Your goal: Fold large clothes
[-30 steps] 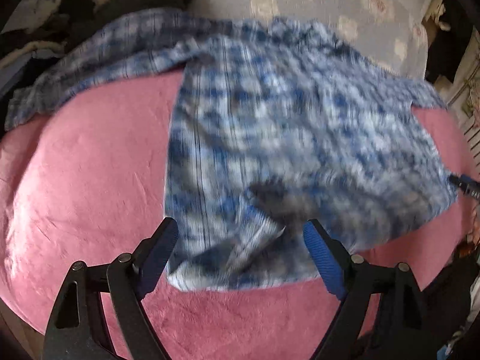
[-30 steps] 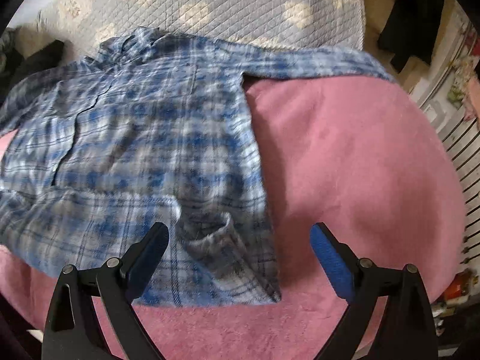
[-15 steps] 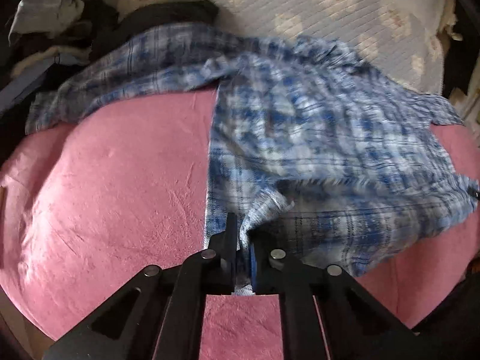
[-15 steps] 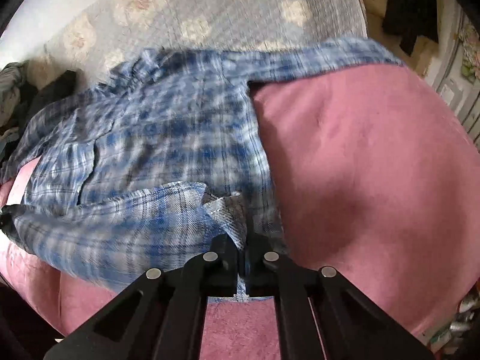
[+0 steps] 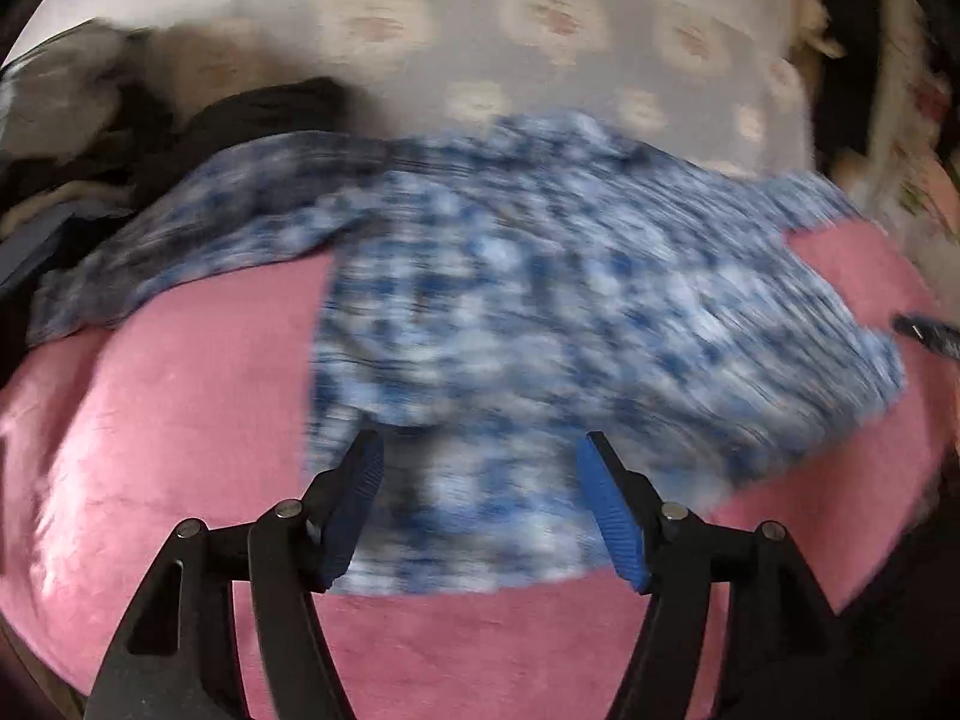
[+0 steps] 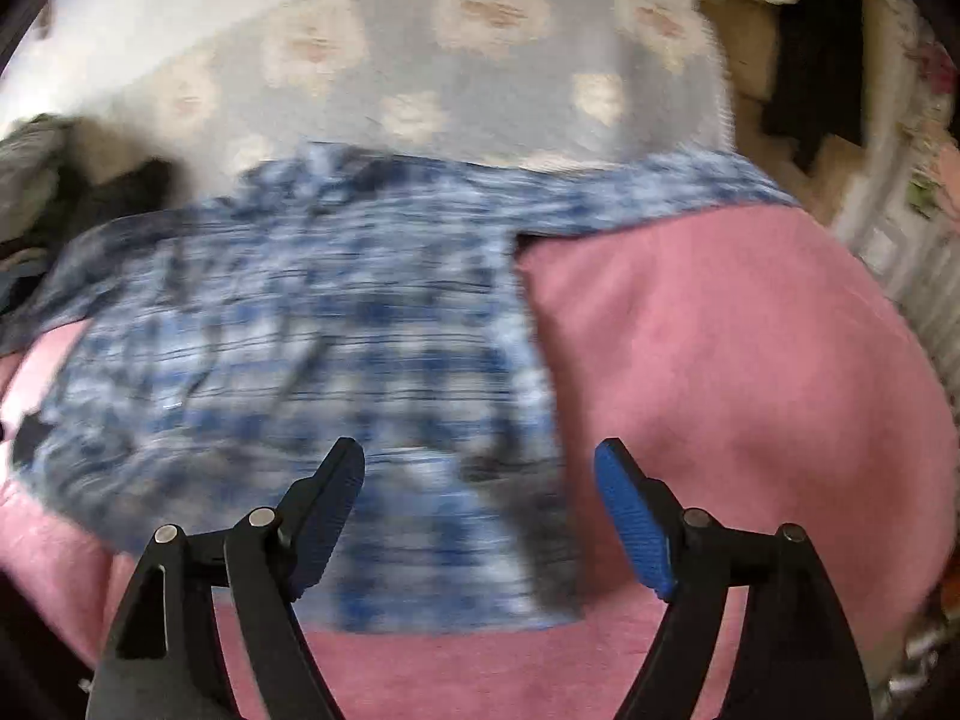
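Observation:
A blue and white plaid shirt (image 5: 540, 300) lies spread on a pink blanket (image 5: 180, 408), blurred by motion. It also shows in the right wrist view (image 6: 312, 348) on the same blanket (image 6: 720, 360). My left gripper (image 5: 480, 450) is open and empty above the shirt's near hem. My right gripper (image 6: 480, 456) is open and empty above the hem near the shirt's right edge. The tip of my right gripper (image 5: 930, 333) shows at the right edge of the left wrist view.
A grey quilt with pale flowers (image 5: 540, 60) lies beyond the shirt. A heap of dark clothes (image 5: 150, 132) sits at the far left. Dark garments (image 6: 810, 60) and furniture stand at the right.
Both grippers closed on the shirt's near hem half a second ago and have now opened and let it go. The hem has dropped back onto the blanket.

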### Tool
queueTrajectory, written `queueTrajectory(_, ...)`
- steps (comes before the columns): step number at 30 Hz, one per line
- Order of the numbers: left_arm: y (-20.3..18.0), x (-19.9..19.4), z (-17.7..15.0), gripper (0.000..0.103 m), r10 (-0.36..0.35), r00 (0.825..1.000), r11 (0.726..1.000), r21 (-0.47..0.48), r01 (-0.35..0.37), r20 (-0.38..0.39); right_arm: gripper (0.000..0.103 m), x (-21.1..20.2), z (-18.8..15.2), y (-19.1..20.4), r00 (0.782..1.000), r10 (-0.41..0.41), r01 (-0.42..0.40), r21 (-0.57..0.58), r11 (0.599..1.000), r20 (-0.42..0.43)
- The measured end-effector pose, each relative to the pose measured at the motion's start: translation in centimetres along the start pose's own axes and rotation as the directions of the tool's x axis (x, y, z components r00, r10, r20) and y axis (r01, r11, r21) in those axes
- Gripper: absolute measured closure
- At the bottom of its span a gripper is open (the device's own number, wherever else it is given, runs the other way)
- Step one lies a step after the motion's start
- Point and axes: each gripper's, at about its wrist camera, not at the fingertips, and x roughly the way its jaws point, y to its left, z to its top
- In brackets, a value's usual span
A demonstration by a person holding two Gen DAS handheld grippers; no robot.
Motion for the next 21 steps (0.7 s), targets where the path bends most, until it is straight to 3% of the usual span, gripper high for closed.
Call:
queueTrajectory(4, -3.5, 0.9, -0.9, 0.037, -0.057, 0.998, 0.993, 0.105, 0.059, -0.022, 0.022, -0.5, -1.0, 5.2, 0.998, 0.066, -0.066, -0.159, 0.985, -0.009)
queueTrajectory(9, -5.2, 2.9, -1.2, 0.037, -0.143, 0.988, 0.989, 0.031, 0.145, -0.063, 0.022, 1.6, -2.2, 8.4, 0.998, 0.022, -0.033, -0.180, 0.983, -0.064)
queueTrajectory(15, -6.9, 3.9, -0.5, 0.037, -0.105, 0.994, 0.994, 0.042, 0.106, -0.012, 0.021, 4.2, -3.0, 9.1, 0.980, 0.025, -0.053, -0.140, 0.989, -0.197)
queueTrajectory(17, -7.4, 4.5, -0.7, 0.037, -0.113, 0.993, 0.992, 0.057, 0.115, -0.042, 0.019, 5.3, -3.3, 9.1, 0.972, 0.013, -0.044, -0.128, 0.991, -0.236)
queueTrajectory(21, -7.7, 6.9, -2.5, 0.035, -0.058, 0.990, 0.997, 0.039, 0.064, -0.132, 0.016, 6.4, -3.8, 9.1, 0.964, 0.009, -0.046, -0.132, 0.990, -0.267)
